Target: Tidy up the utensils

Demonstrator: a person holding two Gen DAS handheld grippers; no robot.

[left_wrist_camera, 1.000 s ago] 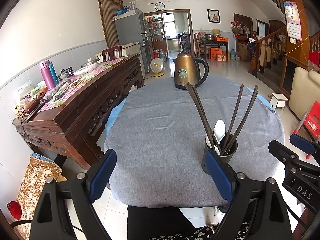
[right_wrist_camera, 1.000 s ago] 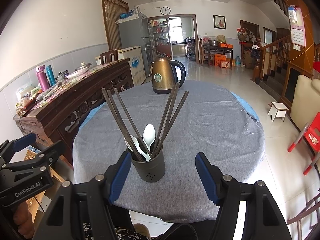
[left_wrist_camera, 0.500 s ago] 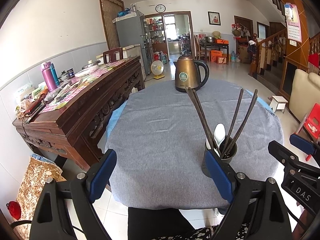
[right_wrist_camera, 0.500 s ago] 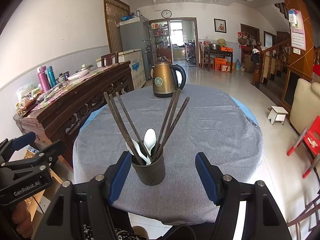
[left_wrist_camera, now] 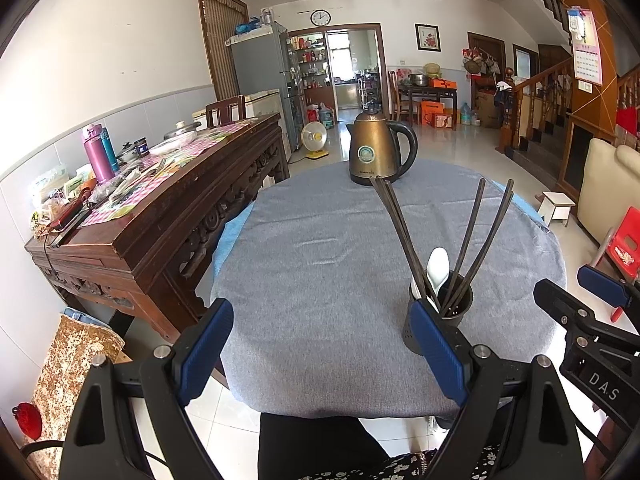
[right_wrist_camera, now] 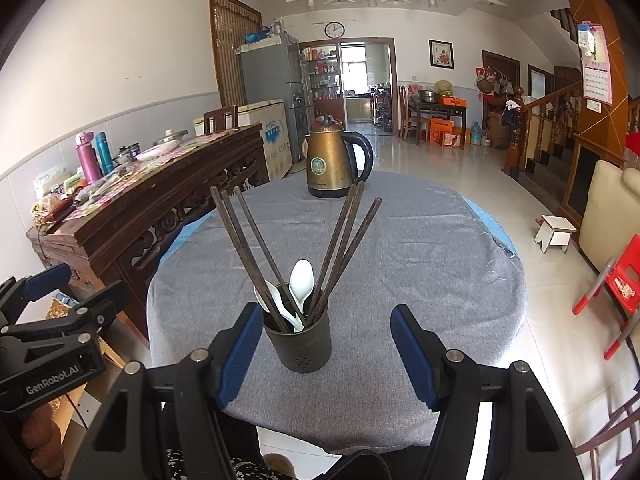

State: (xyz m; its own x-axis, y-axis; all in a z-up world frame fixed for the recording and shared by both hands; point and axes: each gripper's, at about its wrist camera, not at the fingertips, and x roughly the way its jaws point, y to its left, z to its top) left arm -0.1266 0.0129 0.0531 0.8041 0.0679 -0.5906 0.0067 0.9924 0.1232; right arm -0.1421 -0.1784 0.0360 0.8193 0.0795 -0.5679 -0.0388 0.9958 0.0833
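Since a second ago the camera views shift only slightly; the utensil holder [right_wrist_camera: 299, 342] and its contents stand as before. Largest in view, the round table [right_wrist_camera: 420, 264] under grey cloth fills the middle of both frames, with the carved wooden sideboard [left_wrist_camera: 160, 216] at left. Toward the upper centre stands the bronze kettle [right_wrist_camera: 332, 160]. Low in the frame, the left gripper [left_wrist_camera: 320, 344] and the right gripper [right_wrist_camera: 320, 354] both gape wide, holding nothing. At lower centre of the right view, the holder sits between the right gripper's pads, untouched, carrying dark chopsticks [right_wrist_camera: 248, 248] and white spoons [right_wrist_camera: 301, 280].
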